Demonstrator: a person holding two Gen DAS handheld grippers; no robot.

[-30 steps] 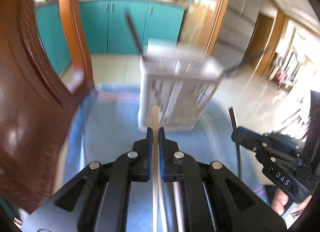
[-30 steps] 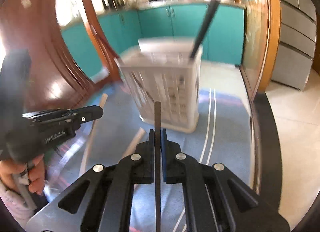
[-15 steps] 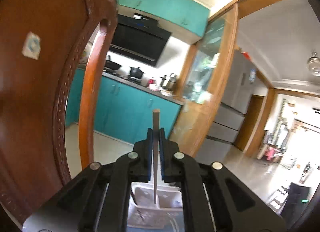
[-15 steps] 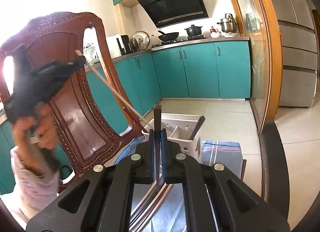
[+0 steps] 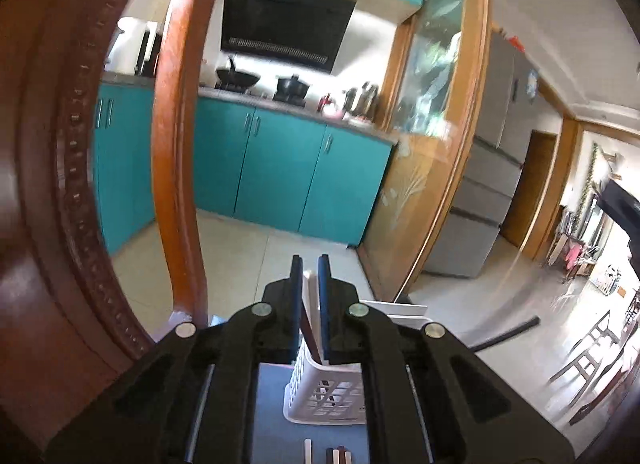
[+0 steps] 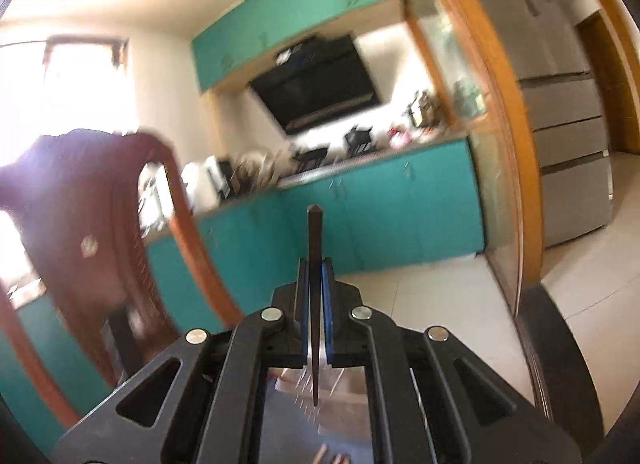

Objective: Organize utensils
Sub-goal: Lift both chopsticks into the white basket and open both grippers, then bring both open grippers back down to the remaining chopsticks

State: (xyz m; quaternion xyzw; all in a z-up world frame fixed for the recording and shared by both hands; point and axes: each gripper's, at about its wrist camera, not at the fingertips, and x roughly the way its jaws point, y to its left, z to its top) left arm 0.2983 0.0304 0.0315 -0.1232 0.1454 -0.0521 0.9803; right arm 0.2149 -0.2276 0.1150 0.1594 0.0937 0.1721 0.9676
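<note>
The left tool [image 5: 310, 266] has its jaws drawn almost together with only a narrow slit between them; nothing is seen clamped there. Through the slit and below it stands the white slotted utensil basket [image 5: 320, 396] on the blue cloth [image 5: 272, 404] covering the counter, with a dark stick [image 5: 310, 328] leaning inside it. A black handle [image 5: 508, 334] juts from the basket toward the right. Loose chopstick ends [image 5: 340, 454] lie on the cloth nearer the camera. The right tool [image 6: 315, 264] is clamped on a dark chopstick [image 6: 315, 232], held upright above the blurred basket. A wooden chair [image 5: 40, 223] stands at the left.
</note>
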